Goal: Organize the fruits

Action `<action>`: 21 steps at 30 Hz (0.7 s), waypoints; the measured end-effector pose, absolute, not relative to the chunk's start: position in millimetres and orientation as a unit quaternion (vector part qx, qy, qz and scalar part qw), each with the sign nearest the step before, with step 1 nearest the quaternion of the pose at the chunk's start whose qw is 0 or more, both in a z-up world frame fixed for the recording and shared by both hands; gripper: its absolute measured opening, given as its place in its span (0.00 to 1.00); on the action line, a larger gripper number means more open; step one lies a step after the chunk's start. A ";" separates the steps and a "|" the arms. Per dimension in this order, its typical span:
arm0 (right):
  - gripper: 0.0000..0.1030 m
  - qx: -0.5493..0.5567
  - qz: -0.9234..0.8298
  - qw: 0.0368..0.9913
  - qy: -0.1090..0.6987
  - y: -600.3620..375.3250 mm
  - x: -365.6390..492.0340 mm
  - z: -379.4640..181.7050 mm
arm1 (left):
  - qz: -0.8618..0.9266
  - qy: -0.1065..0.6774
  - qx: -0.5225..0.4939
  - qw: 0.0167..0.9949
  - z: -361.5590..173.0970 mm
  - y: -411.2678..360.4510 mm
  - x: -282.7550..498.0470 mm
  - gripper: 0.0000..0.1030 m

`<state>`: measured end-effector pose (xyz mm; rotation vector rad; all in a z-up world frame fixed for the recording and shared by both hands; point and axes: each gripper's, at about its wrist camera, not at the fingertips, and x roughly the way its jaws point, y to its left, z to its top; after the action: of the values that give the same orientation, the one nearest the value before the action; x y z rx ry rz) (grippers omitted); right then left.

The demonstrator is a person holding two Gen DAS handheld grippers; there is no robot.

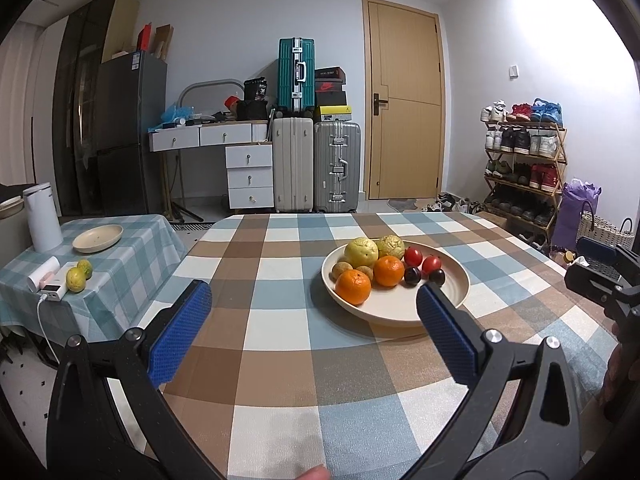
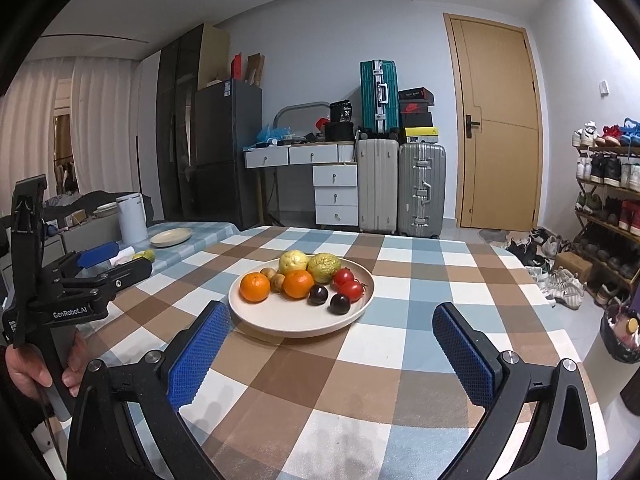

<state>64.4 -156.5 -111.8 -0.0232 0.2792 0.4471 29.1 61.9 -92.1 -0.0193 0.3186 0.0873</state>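
Fruit fills a cream plate [image 2: 280,326] on the checked table [image 2: 400,380]. Left gripper [image 1: 314,300] and right gripper [image 2: 332,320] both gape empty, near it.

Rear wall [image 1: 224,20]: plain white. A tan wooden door [image 1: 404,96] with a dark handle is set into it at right. Left of the door stand a white suitcase [image 1: 293,164] and a silver suitcase [image 1: 337,166], side by side; a teal suitcase [image 1: 296,74] and stacked shoe boxes [image 1: 330,88] rest on top. A white drawer desk [image 1: 224,148] adjoins the suitcases, followed by a dark grey refrigerator [image 1: 124,132] and a tall dark cabinet [image 1: 76,92]. A wooden shoe rack [image 1: 524,168], fully loaded, lines the right wall. White curtains [image 2: 80,128] hang at far left. Floor: light tile.
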 end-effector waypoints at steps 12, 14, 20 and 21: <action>1.00 -0.020 0.223 0.966 0.133 -152.9 61.4 -110.9 | 0.044 0.159 -0.010 0.986 -92.1 62.0 28.9 0.99; 1.00 -0.020 0.223 0.966 0.133 -152.9 61.4 -110.9 | 0.043 0.159 -0.010 0.986 -92.2 62.2 29.1 0.99; 1.00 -0.019 0.223 0.966 0.133 -152.8 61.4 -111.0 | 0.044 0.159 -0.010 0.986 -92.0 62.0 28.9 0.99; 1.00 -0.019 0.223 0.966 0.133 -152.8 61.4 -111.0 | 0.044 0.159 -0.010 0.986 -92.0 62.0 28.9 0.99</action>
<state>61.4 -152.8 -111.0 -0.0393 0.2698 0.4506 28.9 62.0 -92.0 -0.0199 0.3186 0.0877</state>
